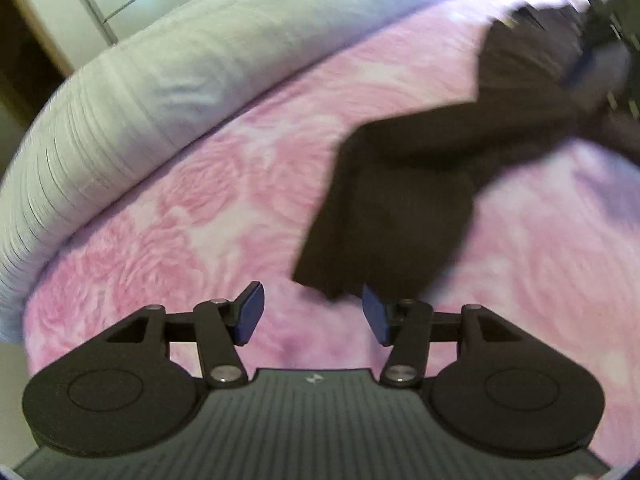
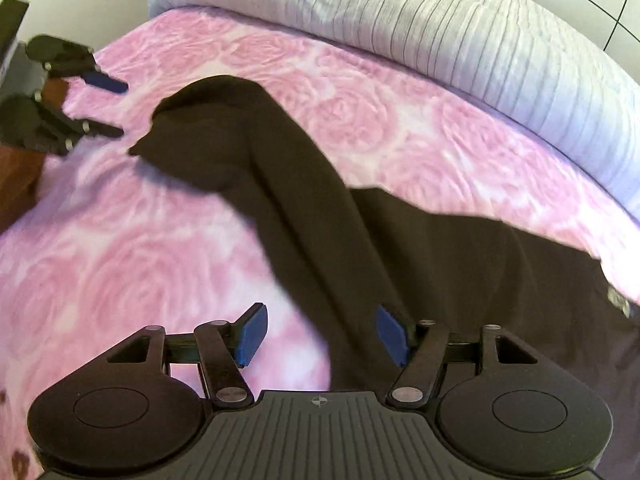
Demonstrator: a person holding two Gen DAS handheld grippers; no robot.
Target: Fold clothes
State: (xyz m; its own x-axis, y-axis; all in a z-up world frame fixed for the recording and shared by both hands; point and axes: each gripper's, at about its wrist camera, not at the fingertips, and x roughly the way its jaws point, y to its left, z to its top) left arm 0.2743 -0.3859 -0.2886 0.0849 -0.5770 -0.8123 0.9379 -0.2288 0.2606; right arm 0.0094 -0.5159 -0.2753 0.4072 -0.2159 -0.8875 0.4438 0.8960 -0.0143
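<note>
Blue-padded left tongs (image 1: 313, 312), right tongs (image 2: 322, 334) agape, holding nothing.

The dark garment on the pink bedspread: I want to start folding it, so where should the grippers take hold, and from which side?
Probably at the dark garment's narrow free end, which lies flat on the pink bedspread just ahead of the open left gripper. Come down from above over its edge. The open right gripper could pinch the long raised fold under it.

dark brown garment (image 2: 304, 208) on a pink rose-patterned blanket (image 2: 120, 260); pale grey striped duvet (image 2: 460, 28).
</note>
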